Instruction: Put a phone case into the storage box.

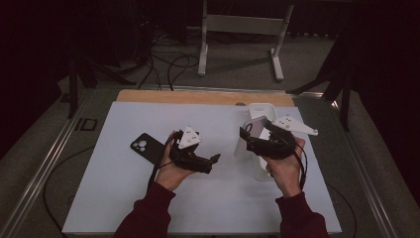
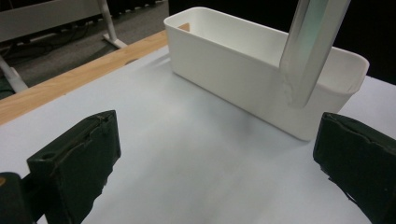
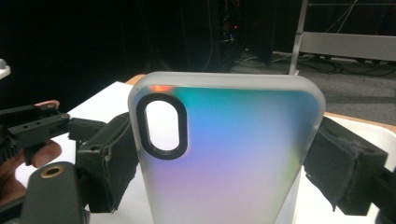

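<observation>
A dim room with cables on the floor is seen behind a pale blue table mat (image 1: 148, 198). On the mat's right part a white bin (image 2: 243, 70) stands. Above its near end a translucent phone case (image 3: 224, 149) is held upright, clamped across its side edges by the right gripper (image 1: 246, 135). The case is judged light, thin, flexible and smooth; a grip low across the stiffer edges seems safest. The left gripper (image 1: 214, 158) is held empty, jaws wide. A dark phone (image 1: 145, 147) lies just beside the left hand.
</observation>
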The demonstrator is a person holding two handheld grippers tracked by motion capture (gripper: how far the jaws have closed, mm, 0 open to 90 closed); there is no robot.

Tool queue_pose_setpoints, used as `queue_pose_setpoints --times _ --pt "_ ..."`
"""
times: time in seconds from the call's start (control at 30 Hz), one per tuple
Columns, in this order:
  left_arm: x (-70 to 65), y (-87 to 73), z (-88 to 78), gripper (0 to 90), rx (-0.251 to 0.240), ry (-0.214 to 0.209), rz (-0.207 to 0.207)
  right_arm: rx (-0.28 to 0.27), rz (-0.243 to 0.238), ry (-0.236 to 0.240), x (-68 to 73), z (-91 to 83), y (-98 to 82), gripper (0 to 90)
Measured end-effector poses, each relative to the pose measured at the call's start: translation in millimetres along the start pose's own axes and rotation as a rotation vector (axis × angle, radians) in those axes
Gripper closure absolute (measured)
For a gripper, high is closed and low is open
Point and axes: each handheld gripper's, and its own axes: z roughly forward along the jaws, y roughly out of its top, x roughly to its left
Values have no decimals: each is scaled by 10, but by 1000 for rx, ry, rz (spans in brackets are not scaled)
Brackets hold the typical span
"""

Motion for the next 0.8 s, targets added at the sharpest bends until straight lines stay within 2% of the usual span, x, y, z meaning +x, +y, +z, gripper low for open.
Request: queue_pose_setpoints --times 0.33,0.5,0.57,0.8 --pt "146 -111 -192 7 -16 32 -18 -10 -12 -7 -49 8 26 166" --pt "195 -169 -266 7 -24 47 -15 -14 -13 -13 -61 23 36 166" --pt "210 -193 -289 5 -18 62 -1 -13 -15 -13 -69 31 39 166" --pt "280 -271 -371 1 -21 80 -6 -15 -15 -21 -103 44 57 166"
